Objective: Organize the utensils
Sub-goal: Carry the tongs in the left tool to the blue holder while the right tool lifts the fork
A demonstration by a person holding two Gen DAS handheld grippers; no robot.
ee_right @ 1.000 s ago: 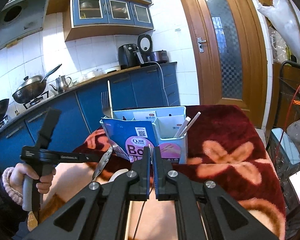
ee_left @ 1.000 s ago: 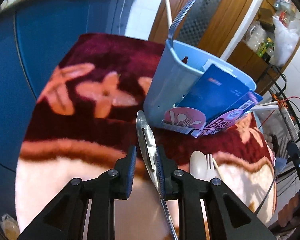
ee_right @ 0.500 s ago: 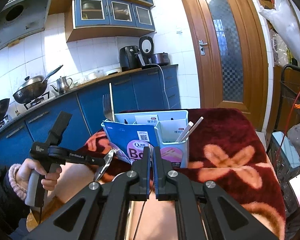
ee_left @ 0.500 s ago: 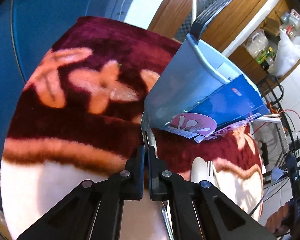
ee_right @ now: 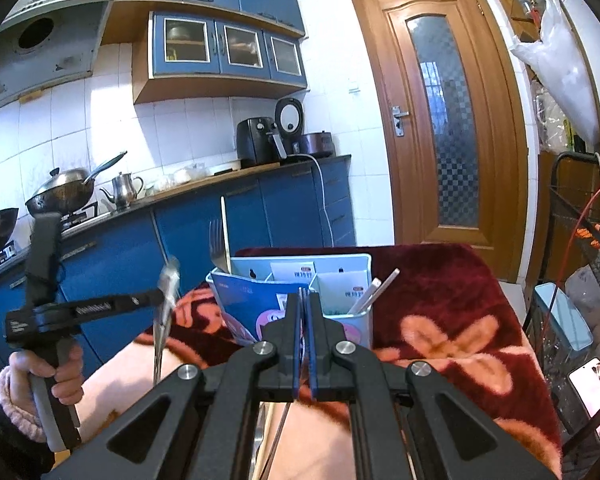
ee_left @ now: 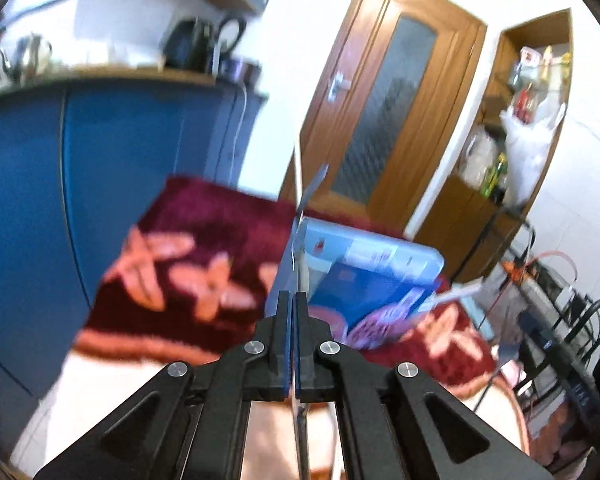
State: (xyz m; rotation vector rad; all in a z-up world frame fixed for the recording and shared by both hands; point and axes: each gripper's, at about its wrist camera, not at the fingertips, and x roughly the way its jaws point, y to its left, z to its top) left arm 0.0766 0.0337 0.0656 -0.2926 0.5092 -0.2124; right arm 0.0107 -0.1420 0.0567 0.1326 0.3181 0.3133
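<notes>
A light blue utensil holder (ee_right: 340, 276) stands on the red flowered blanket, with a fork (ee_right: 217, 246), a white chopstick and white sticks (ee_right: 374, 290) in its compartments and a blue box leaning on its front. My left gripper (ee_left: 293, 300) is shut on a metal spoon (ee_right: 165, 304) and holds it in the air, left of the holder (ee_left: 380, 248); seen from the right wrist view the left gripper (ee_right: 160, 298) carries the spoon upright. My right gripper (ee_right: 303, 298) is shut on a thin metal utensil, only its tip and handle showing.
The red blanket (ee_right: 440, 280) covers the table. Blue kitchen cabinets (ee_right: 260, 208) and a counter stand behind. A wooden door (ee_right: 444, 120) is at the back right. A wire rack (ee_right: 580, 248) and a phone (ee_right: 592, 376) are at the right.
My left gripper closed on the spoon and lifted it off the blanket, tilting up toward the holder. The right gripper barely moved.
</notes>
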